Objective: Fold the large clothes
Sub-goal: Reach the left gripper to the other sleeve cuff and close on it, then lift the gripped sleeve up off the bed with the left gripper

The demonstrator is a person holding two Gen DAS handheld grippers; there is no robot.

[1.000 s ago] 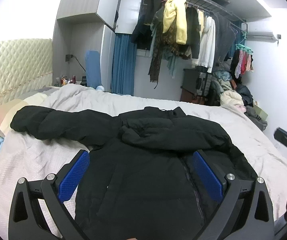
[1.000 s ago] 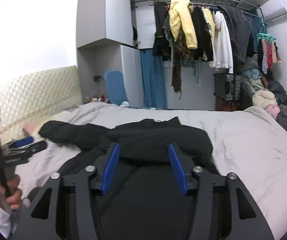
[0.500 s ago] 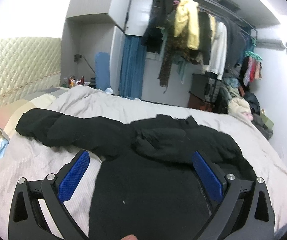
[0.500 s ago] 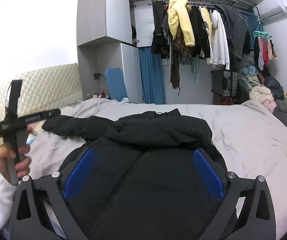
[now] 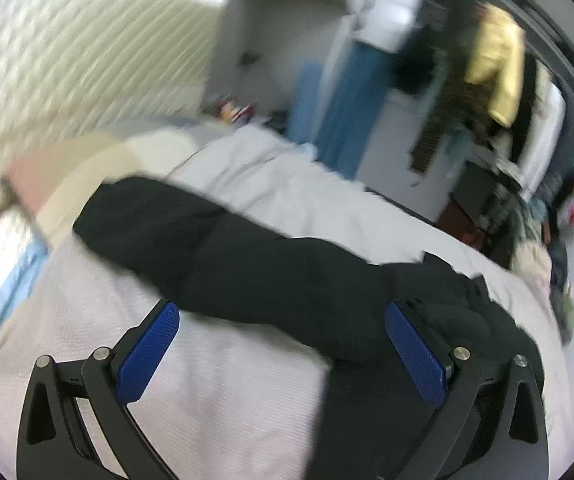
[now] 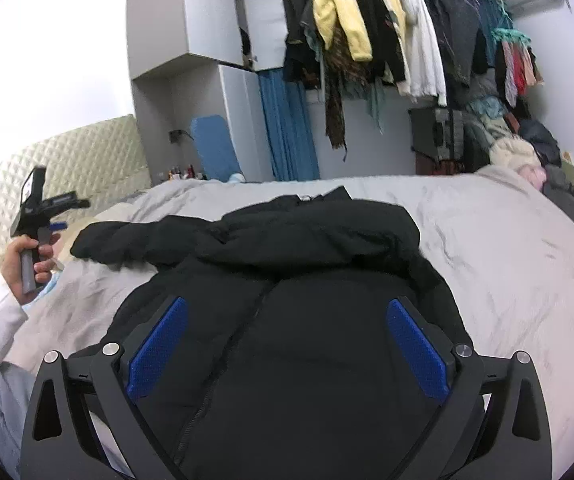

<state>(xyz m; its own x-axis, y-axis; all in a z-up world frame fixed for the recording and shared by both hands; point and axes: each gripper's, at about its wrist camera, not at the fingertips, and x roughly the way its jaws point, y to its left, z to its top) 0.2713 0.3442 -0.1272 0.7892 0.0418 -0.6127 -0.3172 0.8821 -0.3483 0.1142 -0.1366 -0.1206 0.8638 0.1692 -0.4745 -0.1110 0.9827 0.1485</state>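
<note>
Right wrist view: we hold the right gripper [image 6: 283, 344] with its jaws spread wide and nothing between them, poised over the chest of the black puffer jacket [image 6: 287, 320], which lies front-up on the grey bedspread [image 6: 507, 248] so its panels can be folded flat. One sleeve [image 6: 127, 240] stretches out toward the quilted headboard [image 6: 87, 160]. The left gripper [image 5: 283, 344], jaws likewise wide and empty, faces that sleeve [image 5: 207, 252], apparently the next part to fold inward.
</note>
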